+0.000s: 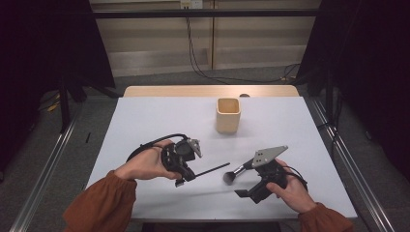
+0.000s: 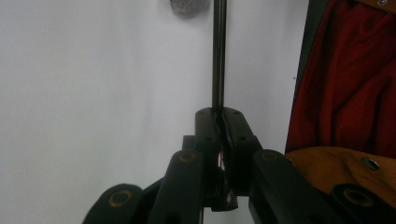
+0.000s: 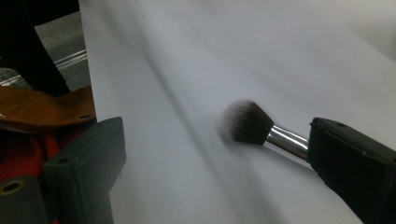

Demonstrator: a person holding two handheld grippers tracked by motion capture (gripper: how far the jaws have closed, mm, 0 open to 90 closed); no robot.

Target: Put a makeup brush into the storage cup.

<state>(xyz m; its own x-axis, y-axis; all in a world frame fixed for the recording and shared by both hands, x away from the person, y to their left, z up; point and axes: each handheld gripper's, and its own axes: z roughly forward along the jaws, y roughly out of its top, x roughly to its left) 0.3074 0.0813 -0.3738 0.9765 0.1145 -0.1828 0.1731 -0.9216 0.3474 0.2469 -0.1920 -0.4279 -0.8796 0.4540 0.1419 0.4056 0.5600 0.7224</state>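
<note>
My left gripper [image 1: 192, 174] [image 2: 219, 114] is shut on one end of a thin black stick [image 1: 212, 169] [image 2: 218, 56]. The stick points right across the white table [image 1: 145, 121], towards a makeup brush [image 1: 235, 172]. The brush has a dark, pale-tipped head [image 3: 245, 122] [image 2: 187, 5] and a silver collar, and its head seems to rest on the table. My right gripper [image 1: 245, 181] [image 3: 215, 154] stands wide open at the front right. The brush runs behind one of its jaws, which hides the handle, and no pad presses on the brush.
A square wooden cup [image 1: 227, 115] stands upright behind the two grippers, past the table's middle. The front edge of the table is close under both hands. Orange sleeves [image 1: 101, 203] come in from below.
</note>
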